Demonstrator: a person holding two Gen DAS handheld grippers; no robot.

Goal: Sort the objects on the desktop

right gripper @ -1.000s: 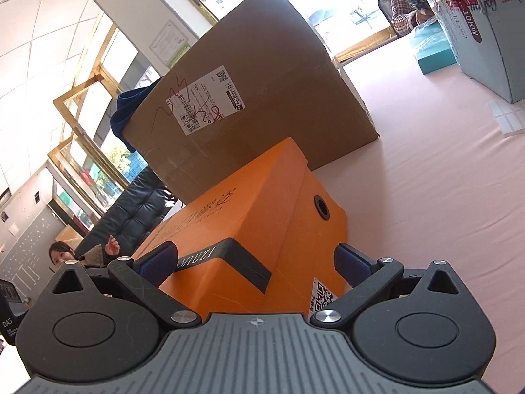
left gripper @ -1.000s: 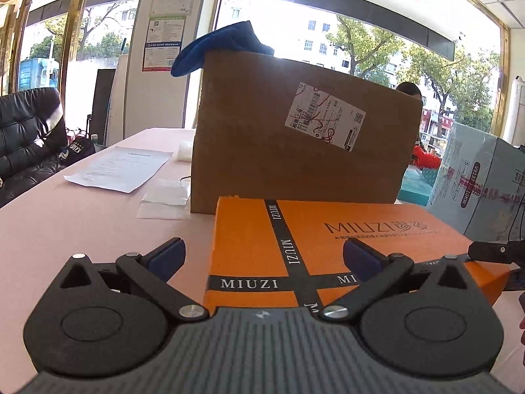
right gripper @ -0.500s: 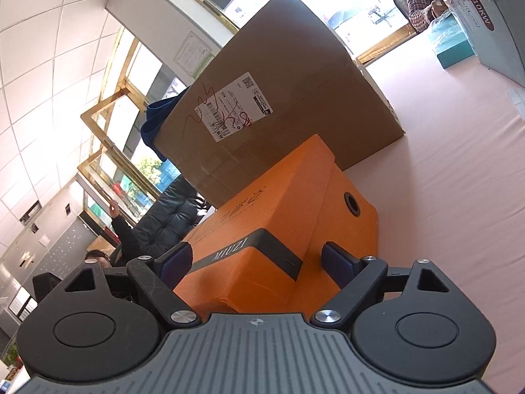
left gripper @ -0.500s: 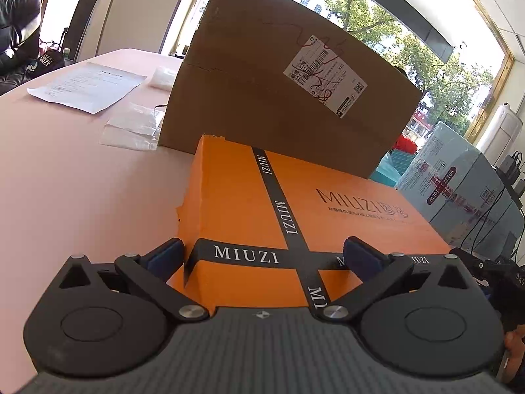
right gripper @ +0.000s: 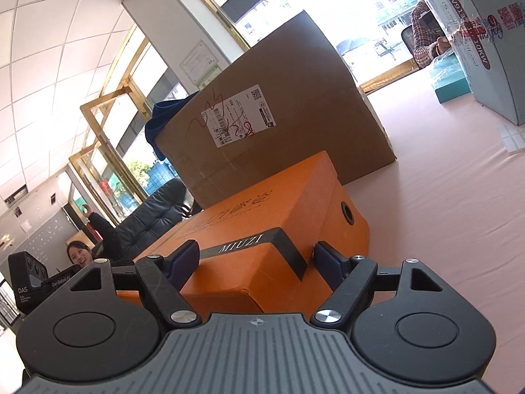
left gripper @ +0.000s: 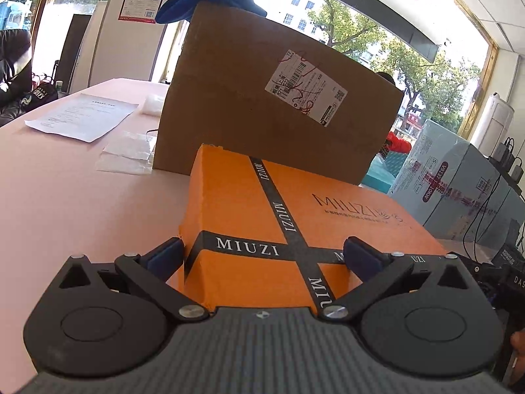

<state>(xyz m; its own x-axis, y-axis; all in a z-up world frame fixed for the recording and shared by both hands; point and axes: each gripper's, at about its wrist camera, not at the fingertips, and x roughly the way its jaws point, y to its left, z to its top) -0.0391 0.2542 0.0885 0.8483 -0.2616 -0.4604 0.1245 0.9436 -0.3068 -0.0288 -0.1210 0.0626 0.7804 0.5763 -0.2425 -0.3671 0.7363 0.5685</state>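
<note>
Orange box (left gripper: 295,229) sits on the pink table (left gripper: 65,203), its far edge just in front of the brown carton (left gripper: 262,98). Left gripper (left gripper: 262,256) straddles one near corner, fingers apart, blue pads (left gripper: 165,256) close to the cardboard but not clearly pressing. Right gripper (right gripper: 256,262) brackets the other corner (right gripper: 262,262) the same way, also spread. Looks like a two-handed hold, because the box is too broad for one. Count: one orange box, one carton with a blue cloth (left gripper: 210,0) on top, one paper sheet (left gripper: 82,115) towards the table's left edge, two grippers.
</note>
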